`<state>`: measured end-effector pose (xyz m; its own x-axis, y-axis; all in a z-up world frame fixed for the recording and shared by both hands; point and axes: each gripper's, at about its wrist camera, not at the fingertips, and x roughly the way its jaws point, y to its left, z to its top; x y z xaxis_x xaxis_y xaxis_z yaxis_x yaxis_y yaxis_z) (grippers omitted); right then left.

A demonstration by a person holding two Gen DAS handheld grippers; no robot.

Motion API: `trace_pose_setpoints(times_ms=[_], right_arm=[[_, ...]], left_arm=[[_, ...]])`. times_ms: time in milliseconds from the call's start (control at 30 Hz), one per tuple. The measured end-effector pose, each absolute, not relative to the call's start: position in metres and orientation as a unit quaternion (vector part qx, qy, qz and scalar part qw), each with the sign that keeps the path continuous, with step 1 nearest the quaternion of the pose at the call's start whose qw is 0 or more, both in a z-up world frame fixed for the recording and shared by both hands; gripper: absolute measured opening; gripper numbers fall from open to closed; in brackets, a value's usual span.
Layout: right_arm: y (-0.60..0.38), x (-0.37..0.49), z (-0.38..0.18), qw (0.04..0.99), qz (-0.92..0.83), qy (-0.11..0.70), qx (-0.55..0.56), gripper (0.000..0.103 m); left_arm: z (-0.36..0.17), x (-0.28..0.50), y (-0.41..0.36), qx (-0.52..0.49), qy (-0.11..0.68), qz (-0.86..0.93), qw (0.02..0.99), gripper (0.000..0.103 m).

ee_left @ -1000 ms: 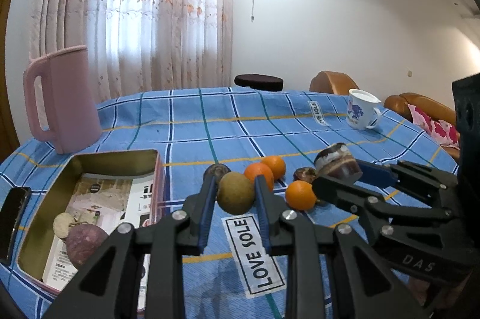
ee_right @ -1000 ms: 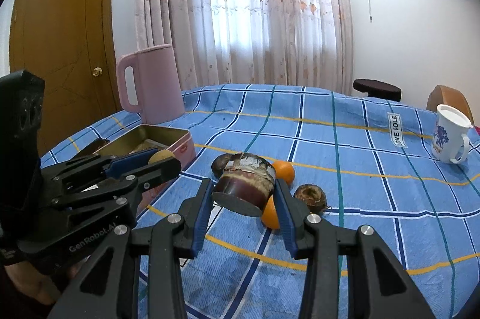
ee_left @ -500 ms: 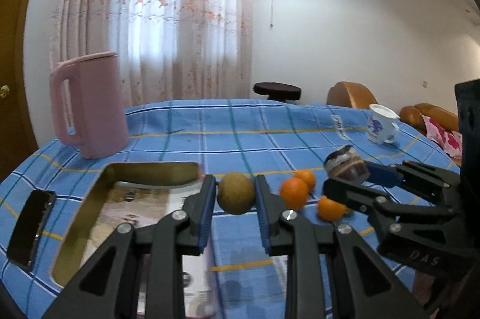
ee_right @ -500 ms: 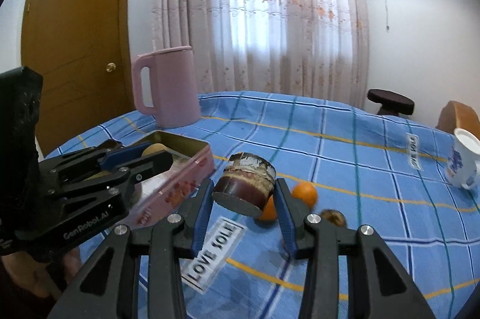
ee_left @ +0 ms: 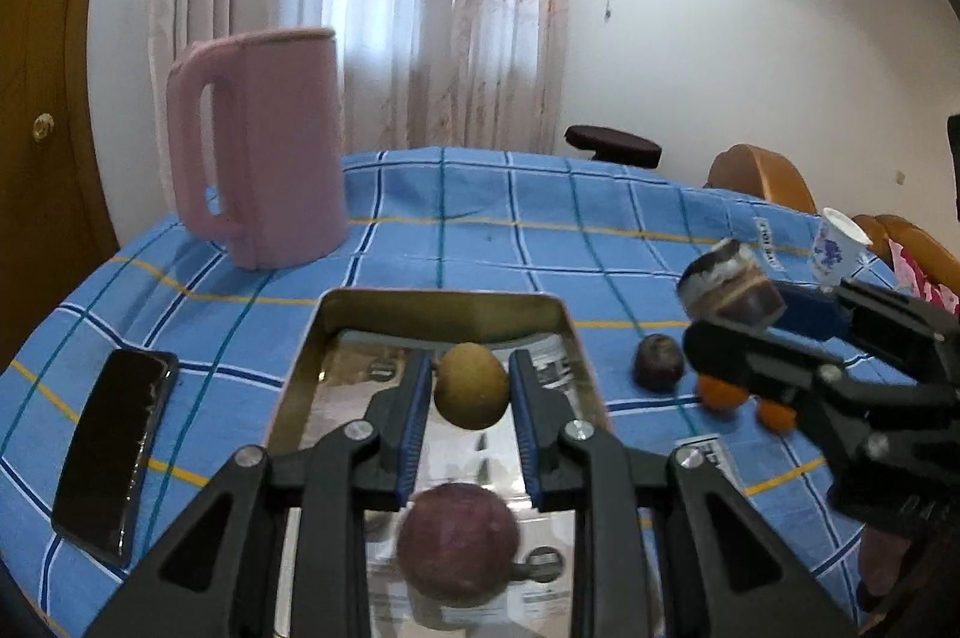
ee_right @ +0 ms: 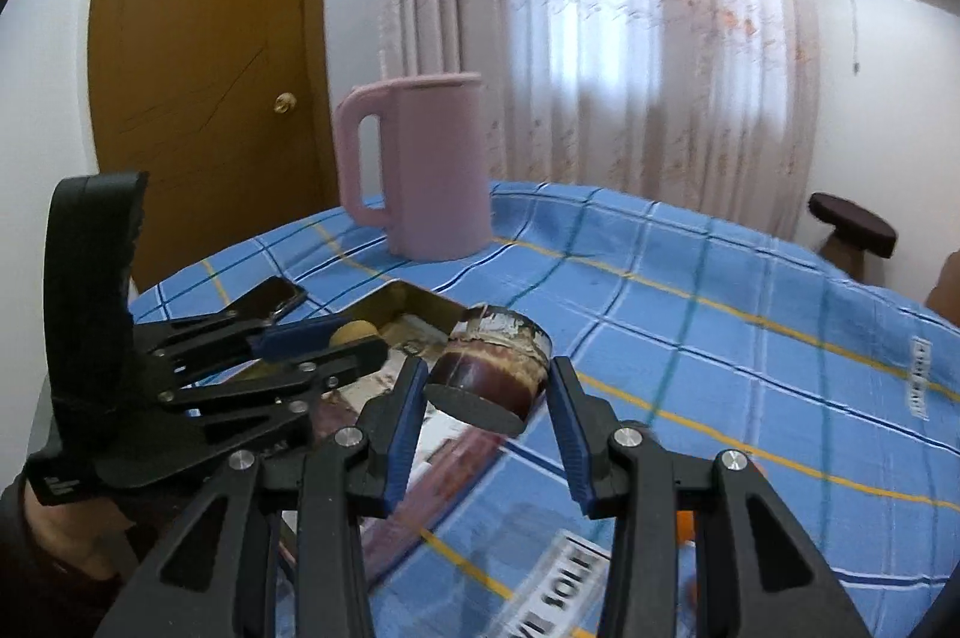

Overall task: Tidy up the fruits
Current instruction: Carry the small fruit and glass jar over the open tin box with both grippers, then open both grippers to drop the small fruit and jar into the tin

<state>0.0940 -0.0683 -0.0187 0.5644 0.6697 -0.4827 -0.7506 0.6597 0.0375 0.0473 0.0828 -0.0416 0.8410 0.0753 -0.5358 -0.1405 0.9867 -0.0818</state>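
Observation:
My left gripper [ee_left: 470,392] is shut on a small yellow-green round fruit [ee_left: 471,386] and hangs over the open gold tin [ee_left: 438,305]. Inside the tin lies a purple round fruit [ee_left: 459,542]. My right gripper [ee_right: 487,386] is shut on a brown-and-white cut piece of fruit [ee_right: 489,377], held above the tin's right edge [ee_right: 429,305]; in the left wrist view the same piece [ee_left: 729,281] shows at the right. On the cloth to the right lie a dark purple fruit [ee_left: 659,362] and two small oranges [ee_left: 720,395], partly hidden by the right gripper.
A tall pink jug [ee_left: 264,146] stands behind the tin. A black phone [ee_left: 114,452] lies left of the tin. A white cup with blue print [ee_left: 837,245] sits at the far right of the blue checked tablecloth [ee_left: 510,224].
Both grippers have swung left with their fruit, from over the loose fruit on the cloth to over the tin. The grips have not changed.

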Motion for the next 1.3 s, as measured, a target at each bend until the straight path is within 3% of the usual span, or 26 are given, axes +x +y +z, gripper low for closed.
trace_pose_setpoints(times_ms=[900,967,1000,1067,1133,1300], right_arm=[[-0.015,0.100,-0.060,0.851,0.419,0.277,-0.153,0.043],[-0.014,0.098,-0.061,0.849,0.424,0.276,-0.152,0.043],[-0.014,0.097,-0.061,0.848,0.425,0.276,-0.153,0.044],[-0.014,0.096,-0.061,0.852,0.421,0.271,-0.155,0.051],[-0.016,0.094,-0.059,0.854,0.420,0.265,-0.154,0.057],[-0.042,0.085,-0.050,0.868,0.407,0.249,-0.140,0.057]], left_arm=[[-0.062,0.069,0.109,-0.069,0.340,0.063,0.936,0.030],[-0.061,0.067,0.109,-0.068,0.337,0.066,0.937,0.038],[-0.058,0.065,0.108,-0.063,0.333,0.068,0.938,0.047],[-0.054,0.061,0.108,-0.056,0.325,0.081,0.941,0.056],[-0.047,0.052,0.110,-0.059,0.309,0.085,0.945,0.076],[-0.030,0.035,0.102,-0.057,0.270,0.084,0.957,0.095]])
